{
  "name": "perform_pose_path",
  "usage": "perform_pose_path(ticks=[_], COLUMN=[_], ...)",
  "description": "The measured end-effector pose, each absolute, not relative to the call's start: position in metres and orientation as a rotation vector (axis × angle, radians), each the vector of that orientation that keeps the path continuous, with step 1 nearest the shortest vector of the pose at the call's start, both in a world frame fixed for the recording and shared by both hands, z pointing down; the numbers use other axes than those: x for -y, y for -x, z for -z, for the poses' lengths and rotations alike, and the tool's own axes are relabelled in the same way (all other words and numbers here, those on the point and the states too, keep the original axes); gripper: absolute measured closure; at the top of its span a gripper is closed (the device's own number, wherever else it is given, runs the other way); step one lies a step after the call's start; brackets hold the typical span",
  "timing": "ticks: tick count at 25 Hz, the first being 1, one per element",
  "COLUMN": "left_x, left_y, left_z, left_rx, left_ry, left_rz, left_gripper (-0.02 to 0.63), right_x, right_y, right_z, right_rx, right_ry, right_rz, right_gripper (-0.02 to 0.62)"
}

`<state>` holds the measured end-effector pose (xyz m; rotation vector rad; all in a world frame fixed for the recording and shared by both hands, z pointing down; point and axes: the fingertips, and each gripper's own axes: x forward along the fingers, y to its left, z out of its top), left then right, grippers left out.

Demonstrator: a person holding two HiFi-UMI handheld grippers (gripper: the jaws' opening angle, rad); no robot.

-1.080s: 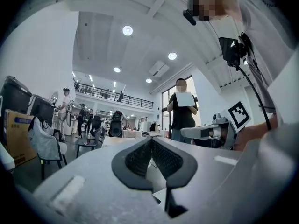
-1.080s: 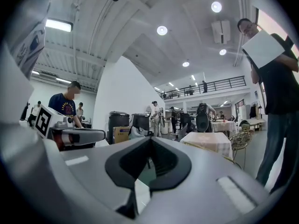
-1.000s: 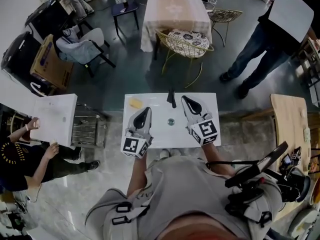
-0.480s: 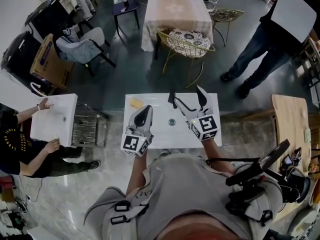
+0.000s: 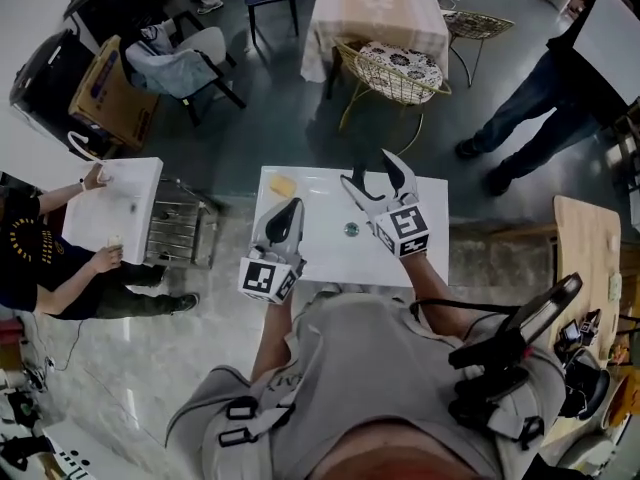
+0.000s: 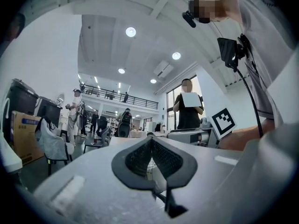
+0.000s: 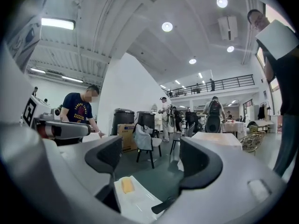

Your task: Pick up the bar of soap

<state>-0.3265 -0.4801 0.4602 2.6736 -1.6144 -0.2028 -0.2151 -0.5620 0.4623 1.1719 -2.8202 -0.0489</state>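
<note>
The yellow bar of soap (image 5: pixel 284 186) (image 7: pixel 127 185) lies at the far left corner of the white basin top (image 5: pixel 330 258) (image 7: pixel 142 204). My right gripper (image 5: pixel 372 173) (image 7: pixel 154 157) hovers over the far edge of the top, right of the soap. It is open, its jaws have just been opening, and nothing is between them. In the right gripper view the soap sits low and left, beyond the left jaw. My left gripper (image 5: pixel 290 208) (image 6: pixel 150 146) rests over the near left part of the top, shut and empty. A drain (image 5: pixel 351 229) lies between the two grippers.
A dark tap (image 7: pixel 163 205) stands at the top's far edge by the right gripper. Beyond are a wicker chair (image 5: pixel 393 73) and a cloth-covered table (image 5: pixel 378 13). A person (image 5: pixel 50 258) works at a white basin (image 5: pixel 110 208) on the left. A wooden table (image 5: pixel 585 258) stands on the right.
The right gripper went from shut to wide open and moved forward and left over the far edge. The left gripper has kept still and shut.
</note>
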Motion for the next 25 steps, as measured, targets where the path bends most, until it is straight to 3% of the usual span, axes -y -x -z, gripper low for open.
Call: perform_pose_path(ticks=[11,25], left_x=[0.46,0.449], left_y=[0.36,0.387], left_z=[-0.452,-0.46], left_rx=[1.763,1.868], left_ry=[-2.578,-2.499], left_rz=[0.198,0.161], left_gripper=[0.612,0.612], right_x=[0.593,0.609], right_y=[0.313,0.419], right_z=[-0.542,-0.729], right_rx=[2.769,2.518], right_ry=[-0.823,-0.429], right_rz=[0.038,-0.026], right_gripper=[0.23,0.262])
